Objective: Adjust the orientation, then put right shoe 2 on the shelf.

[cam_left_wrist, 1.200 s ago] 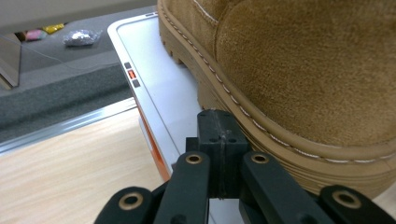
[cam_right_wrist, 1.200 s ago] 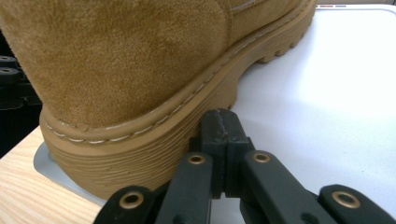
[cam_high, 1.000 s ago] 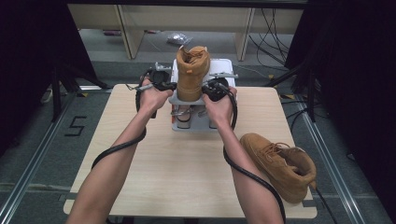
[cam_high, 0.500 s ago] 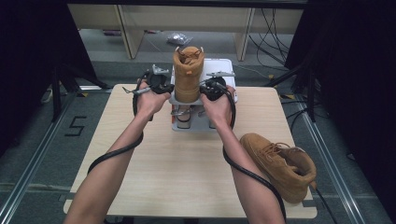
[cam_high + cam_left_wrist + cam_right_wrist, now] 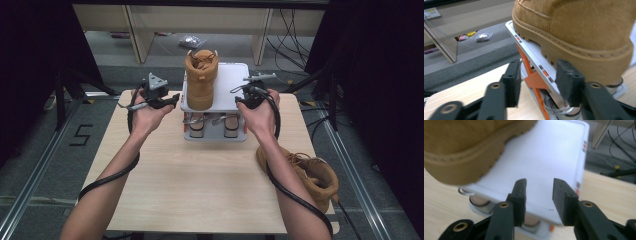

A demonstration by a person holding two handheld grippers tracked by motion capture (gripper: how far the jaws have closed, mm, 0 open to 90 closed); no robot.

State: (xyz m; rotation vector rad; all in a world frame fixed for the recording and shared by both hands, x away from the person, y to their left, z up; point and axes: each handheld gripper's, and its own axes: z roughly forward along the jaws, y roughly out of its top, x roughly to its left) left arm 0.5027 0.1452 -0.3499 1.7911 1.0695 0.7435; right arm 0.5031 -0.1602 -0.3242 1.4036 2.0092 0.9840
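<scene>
The tan boot is standing on the white platform of the little rack, so both hands can let go. The left gripper and right gripper have just been opening, gripping nothing, one on each side of the boot.

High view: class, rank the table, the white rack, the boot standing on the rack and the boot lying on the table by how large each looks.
1. Table.
2. White rack.
3. The two boots: the one on the rack and the one lying on the table look alike in size, and the lying one is nearer the camera, so no ranking.
</scene>
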